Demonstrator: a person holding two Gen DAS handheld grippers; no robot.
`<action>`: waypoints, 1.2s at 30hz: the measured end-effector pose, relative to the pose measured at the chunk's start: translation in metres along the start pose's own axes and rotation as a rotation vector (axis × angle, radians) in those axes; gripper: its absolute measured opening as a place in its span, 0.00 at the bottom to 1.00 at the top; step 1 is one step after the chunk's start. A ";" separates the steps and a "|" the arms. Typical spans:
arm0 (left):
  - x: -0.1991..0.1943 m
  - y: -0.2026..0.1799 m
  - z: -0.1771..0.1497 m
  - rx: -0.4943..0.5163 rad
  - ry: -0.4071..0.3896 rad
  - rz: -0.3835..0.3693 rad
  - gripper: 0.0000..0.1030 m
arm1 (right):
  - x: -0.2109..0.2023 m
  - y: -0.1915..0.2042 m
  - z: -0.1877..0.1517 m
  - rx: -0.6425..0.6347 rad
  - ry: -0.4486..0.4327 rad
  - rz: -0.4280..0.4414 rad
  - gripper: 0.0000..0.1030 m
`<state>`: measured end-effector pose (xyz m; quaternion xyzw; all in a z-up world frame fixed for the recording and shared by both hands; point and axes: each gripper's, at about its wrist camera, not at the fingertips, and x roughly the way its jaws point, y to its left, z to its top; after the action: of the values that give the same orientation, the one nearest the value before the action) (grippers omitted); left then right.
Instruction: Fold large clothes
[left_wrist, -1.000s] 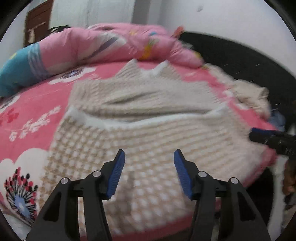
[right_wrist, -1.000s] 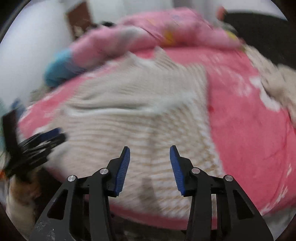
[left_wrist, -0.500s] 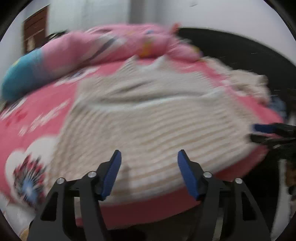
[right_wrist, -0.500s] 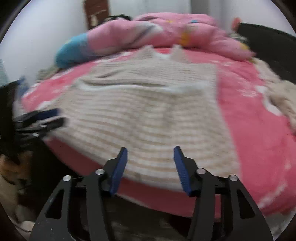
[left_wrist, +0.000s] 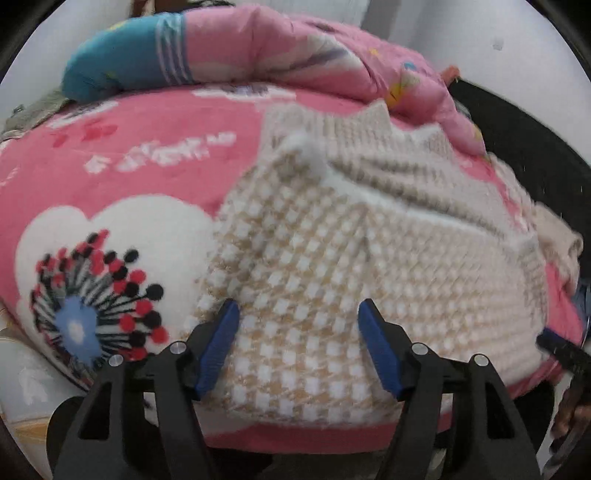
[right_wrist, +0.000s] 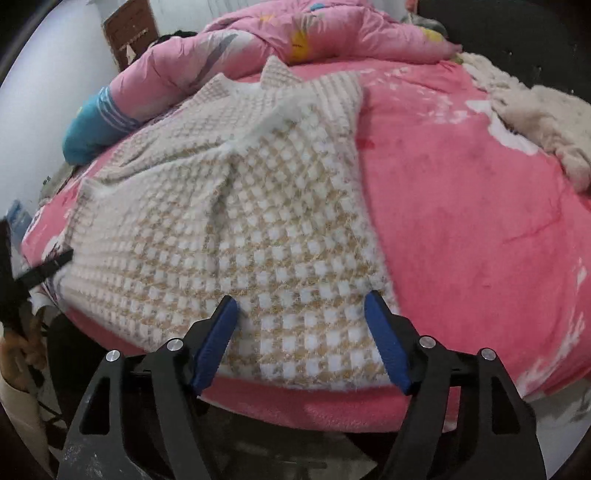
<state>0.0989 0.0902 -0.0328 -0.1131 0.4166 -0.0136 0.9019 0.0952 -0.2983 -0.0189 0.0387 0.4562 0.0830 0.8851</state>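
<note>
Knitted sweater (left_wrist: 332, 277) spread flat on the pink bed (right_wrist: 480, 221), hem at six o'clock. Left tool (left_wrist: 297, 345) and right tool (right_wrist: 299, 332) opening, nothing clamped (hem corners below). Pinch both corners evenly, then lift toward twelve o'clock.

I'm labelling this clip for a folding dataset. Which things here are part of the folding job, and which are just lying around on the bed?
Part of the job:
- beige-and-white checked knit sweater, spread flat on the bed
- left tool, jaws opening, poised over its near hem
- right tool, likewise

Lying about:
- pink floral blanket underneath
- rolled pink-and-blue quilt
- fluffy cream garment
</note>
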 end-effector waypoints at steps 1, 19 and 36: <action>-0.005 -0.004 0.001 0.011 -0.007 0.003 0.64 | -0.012 0.002 0.004 0.005 -0.018 0.013 0.66; -0.001 -0.093 0.110 0.194 -0.038 -0.002 0.86 | -0.028 0.050 0.097 -0.125 -0.034 0.197 0.88; 0.123 -0.128 0.259 0.146 0.020 -0.054 0.87 | 0.098 -0.003 0.260 0.076 0.101 0.290 0.88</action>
<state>0.3828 0.0007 0.0653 -0.0581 0.4202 -0.0695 0.9029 0.3631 -0.2816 0.0530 0.1335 0.4926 0.1946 0.8377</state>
